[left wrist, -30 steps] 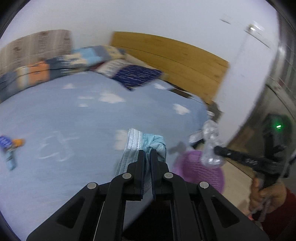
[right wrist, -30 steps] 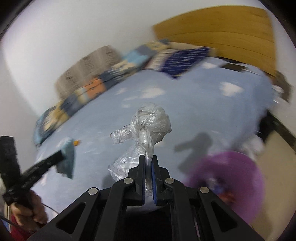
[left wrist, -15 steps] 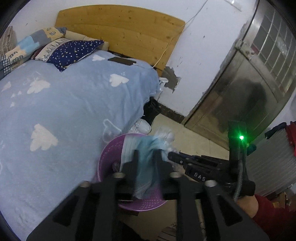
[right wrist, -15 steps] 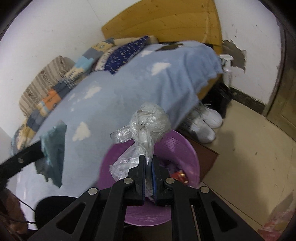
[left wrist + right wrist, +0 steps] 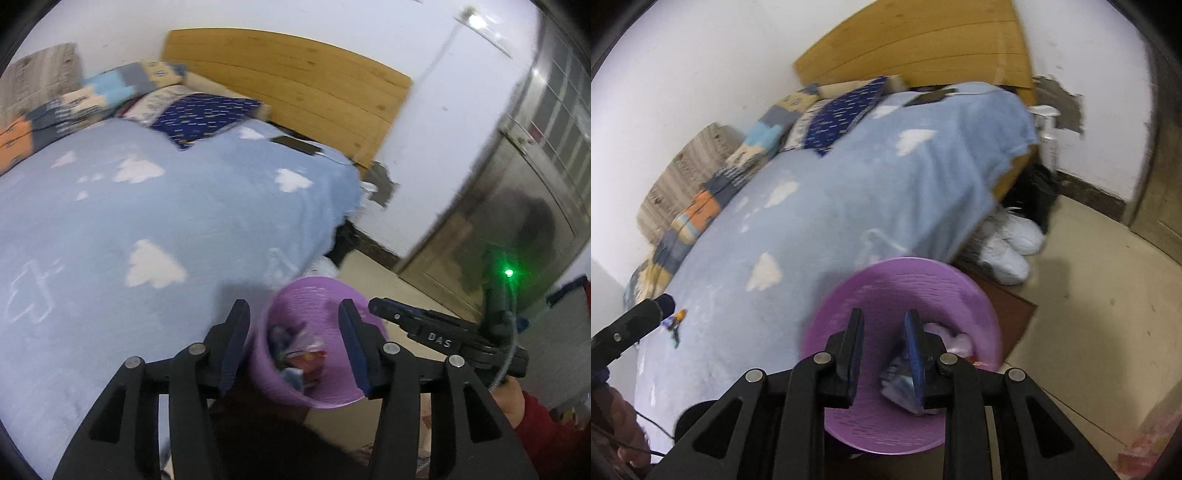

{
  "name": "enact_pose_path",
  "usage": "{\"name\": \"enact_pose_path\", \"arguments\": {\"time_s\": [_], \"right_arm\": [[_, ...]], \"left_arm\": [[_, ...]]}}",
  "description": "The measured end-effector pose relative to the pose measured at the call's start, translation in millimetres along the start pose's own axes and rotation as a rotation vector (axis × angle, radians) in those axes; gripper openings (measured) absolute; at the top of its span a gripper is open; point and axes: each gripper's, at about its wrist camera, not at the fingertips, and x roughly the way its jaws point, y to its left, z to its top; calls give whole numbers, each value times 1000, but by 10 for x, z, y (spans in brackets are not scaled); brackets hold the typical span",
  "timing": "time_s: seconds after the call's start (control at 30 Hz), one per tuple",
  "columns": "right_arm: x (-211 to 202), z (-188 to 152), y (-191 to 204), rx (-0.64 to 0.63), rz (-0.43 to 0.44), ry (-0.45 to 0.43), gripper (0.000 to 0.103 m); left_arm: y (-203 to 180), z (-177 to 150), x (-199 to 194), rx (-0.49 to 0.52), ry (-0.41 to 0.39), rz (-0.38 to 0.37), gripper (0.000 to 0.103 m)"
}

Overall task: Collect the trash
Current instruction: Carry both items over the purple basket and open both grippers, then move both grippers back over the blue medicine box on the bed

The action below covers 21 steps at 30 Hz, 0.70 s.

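Over the basket, left wrist view: the left gripper was seen spread, its jaws having just been opening, with nothing between them.
Basket: a purple basket was seen on the floor beside the bed, with trash lying inside.
Right gripper, same view: the right gripper was seen just beside the basket rim.
Right wrist view: the right gripper was seen partly spread, having just been opening, empty, above the basket.
Bed: a small wrapper was seen lying on the blanket.
Floor: white shoes were seen beyond the basket.
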Motion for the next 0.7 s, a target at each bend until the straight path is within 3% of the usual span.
{"name": "enact_pose_path", "arguments": {"time_s": [0.43, 0.7], "right_arm": [[397, 51, 1795, -331, 236, 50, 29], [809, -125, 3014, -486, 377, 121, 35]], "left_arm": [[1423, -471, -903, -246, -98, 230, 54], [2702, -778, -1531, -495, -163, 486, 55]]}}
